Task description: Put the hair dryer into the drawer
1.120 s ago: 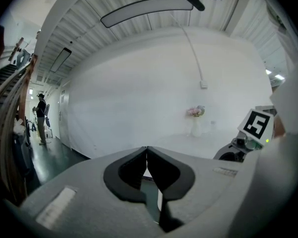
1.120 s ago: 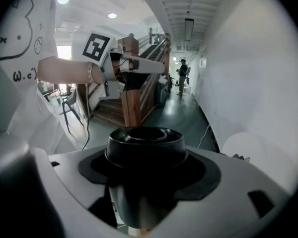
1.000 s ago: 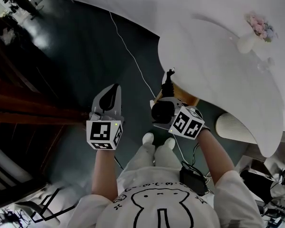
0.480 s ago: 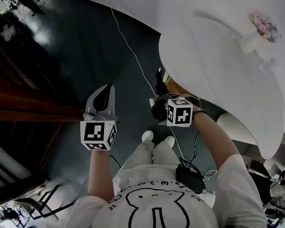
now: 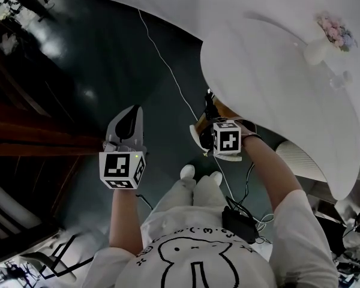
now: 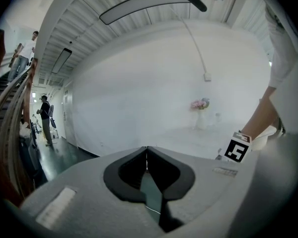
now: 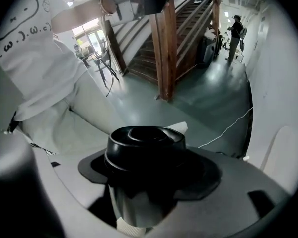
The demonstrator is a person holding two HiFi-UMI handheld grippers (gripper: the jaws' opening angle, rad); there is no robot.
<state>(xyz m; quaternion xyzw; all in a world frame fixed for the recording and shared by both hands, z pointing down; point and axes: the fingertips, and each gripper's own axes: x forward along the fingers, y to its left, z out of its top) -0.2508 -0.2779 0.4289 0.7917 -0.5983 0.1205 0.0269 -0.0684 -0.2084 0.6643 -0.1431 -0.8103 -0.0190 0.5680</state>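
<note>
Head view: your right tool (image 5: 204, 135) carries the hair dryer (image 5: 210, 108) just off the rim of the white counter (image 5: 270, 83), one dark end poking up past the jaws; your left tool (image 5: 132, 116) hangs beside it over the dark floor (image 5: 108, 59), well apart, probably kept free for the drawer; no drawer shows anywhere.

Left gripper view: the jaws meet with nothing between them; there is open room ahead toward the counter.

Right gripper view: the jaws clamp the dryer's black round body, seemingly a firm carrying hold; the wooden stairs (image 7: 166, 48) stand well off; mind the counter edge and the white cable (image 7: 228, 125).
</note>
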